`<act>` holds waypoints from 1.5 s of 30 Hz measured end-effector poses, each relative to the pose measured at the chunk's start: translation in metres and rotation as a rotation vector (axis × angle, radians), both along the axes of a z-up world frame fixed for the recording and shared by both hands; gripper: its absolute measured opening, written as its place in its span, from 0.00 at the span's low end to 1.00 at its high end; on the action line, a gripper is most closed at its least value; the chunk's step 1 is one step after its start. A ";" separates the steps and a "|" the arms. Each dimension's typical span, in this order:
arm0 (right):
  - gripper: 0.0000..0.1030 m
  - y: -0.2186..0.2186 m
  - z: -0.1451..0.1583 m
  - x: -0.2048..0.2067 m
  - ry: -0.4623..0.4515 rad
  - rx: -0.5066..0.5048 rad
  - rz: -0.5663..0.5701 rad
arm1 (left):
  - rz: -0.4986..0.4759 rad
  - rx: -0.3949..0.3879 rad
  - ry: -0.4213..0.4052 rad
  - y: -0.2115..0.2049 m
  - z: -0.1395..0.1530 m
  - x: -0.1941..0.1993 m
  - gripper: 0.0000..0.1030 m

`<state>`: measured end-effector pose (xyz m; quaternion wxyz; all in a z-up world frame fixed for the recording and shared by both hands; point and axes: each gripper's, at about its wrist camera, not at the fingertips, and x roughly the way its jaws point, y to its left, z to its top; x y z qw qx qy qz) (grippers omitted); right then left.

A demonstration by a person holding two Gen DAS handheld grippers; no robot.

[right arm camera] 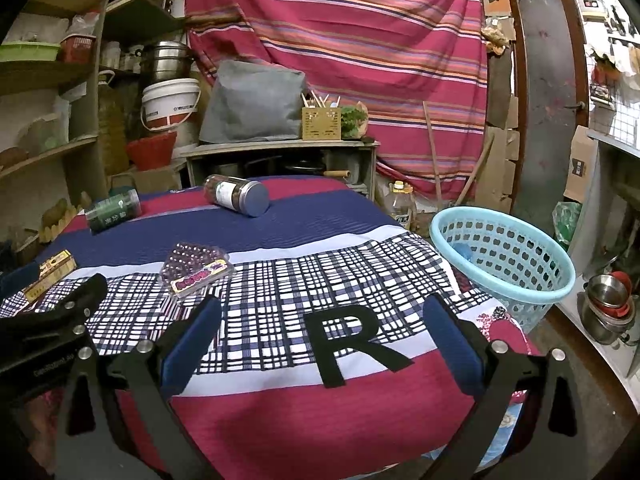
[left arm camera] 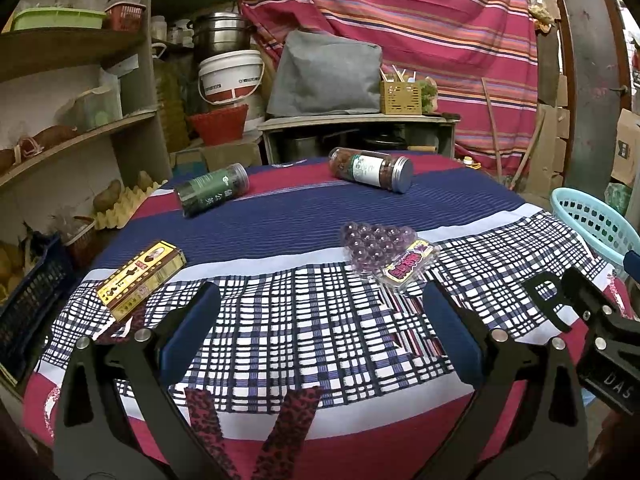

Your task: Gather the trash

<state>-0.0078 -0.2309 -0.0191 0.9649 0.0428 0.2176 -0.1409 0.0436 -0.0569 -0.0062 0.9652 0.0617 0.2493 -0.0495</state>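
On the cloth-covered table [left arm camera: 280, 216] lie a yellow box [left arm camera: 140, 278] at the left, a clear pack of purple beads [left arm camera: 386, 254] in the middle, a green jar [left arm camera: 212, 194] on its side at the back left, and a jar with a silver lid [left arm camera: 372, 168] at the back. My left gripper [left arm camera: 320, 320] stands open above the checked cloth, short of the bead pack. In the right wrist view, my right gripper [right arm camera: 320, 332] is open too, over the table's near right part, with the bead pack [right arm camera: 196, 270] ahead on the left. A light blue basket [right arm camera: 504, 256] stands beside the table's right edge.
Wooden shelves [left arm camera: 72, 92] with tubs and baskets rise at the left. A low cabinet [left arm camera: 356, 136] with a grey cover and a bamboo holder stands behind the table, in front of a striped cloth. Steel bowls [right arm camera: 608, 304] sit at the right.
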 end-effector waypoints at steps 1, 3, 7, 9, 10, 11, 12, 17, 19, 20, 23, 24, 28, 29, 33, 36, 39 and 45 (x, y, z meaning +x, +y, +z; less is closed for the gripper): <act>0.95 -0.001 -0.001 0.000 0.002 0.001 -0.001 | 0.001 0.001 0.000 0.000 0.000 0.000 0.95; 0.95 -0.002 -0.001 0.001 0.004 0.008 0.000 | 0.002 0.002 0.000 0.001 0.000 0.000 0.95; 0.96 -0.003 -0.002 0.002 0.005 0.012 0.003 | 0.008 0.002 -0.001 0.002 0.001 -0.001 0.95; 0.95 -0.002 -0.002 0.002 0.006 0.012 0.003 | 0.010 0.003 0.000 0.002 0.001 -0.001 0.95; 0.95 -0.002 -0.002 0.002 0.006 0.013 0.004 | 0.009 0.003 -0.001 0.002 0.001 -0.001 0.95; 0.95 -0.002 -0.002 0.003 0.006 0.015 0.004 | 0.009 0.003 -0.001 0.002 0.001 -0.001 0.95; 0.95 -0.002 -0.002 0.003 0.006 0.014 0.004 | 0.010 0.003 -0.001 0.003 0.001 -0.001 0.95; 0.96 -0.002 -0.003 0.003 0.007 0.016 0.006 | 0.009 0.003 -0.001 0.003 0.001 0.000 0.95; 0.95 -0.002 -0.003 0.003 0.007 0.016 0.007 | 0.008 0.003 -0.001 0.003 0.001 0.000 0.95; 0.95 -0.002 -0.003 0.003 0.008 0.016 0.008 | 0.007 0.003 -0.001 0.003 0.001 0.000 0.95; 0.95 -0.001 -0.003 0.003 0.007 0.016 0.008 | 0.009 0.003 -0.001 0.004 0.001 0.000 0.95; 0.95 -0.001 -0.003 0.003 0.007 0.016 0.007 | 0.011 0.003 -0.002 0.004 0.001 -0.001 0.95; 0.95 -0.001 -0.004 0.003 0.008 0.015 0.007 | 0.011 0.004 -0.002 0.005 0.001 -0.001 0.95; 0.95 -0.001 -0.003 0.003 0.008 0.016 0.007 | 0.011 0.003 -0.002 0.005 0.001 -0.001 0.95; 0.96 -0.001 -0.003 0.003 0.008 0.016 0.006 | 0.011 0.003 -0.002 0.004 0.001 -0.001 0.95; 0.96 -0.001 -0.003 0.003 0.008 0.016 0.006 | 0.011 0.004 -0.001 0.005 0.001 -0.001 0.95; 0.95 -0.001 -0.003 0.003 0.008 0.016 0.006 | 0.011 0.003 -0.001 0.004 0.001 -0.001 0.95; 0.95 0.000 -0.003 0.003 0.007 0.016 0.006 | 0.011 0.002 -0.001 0.005 0.001 0.000 0.95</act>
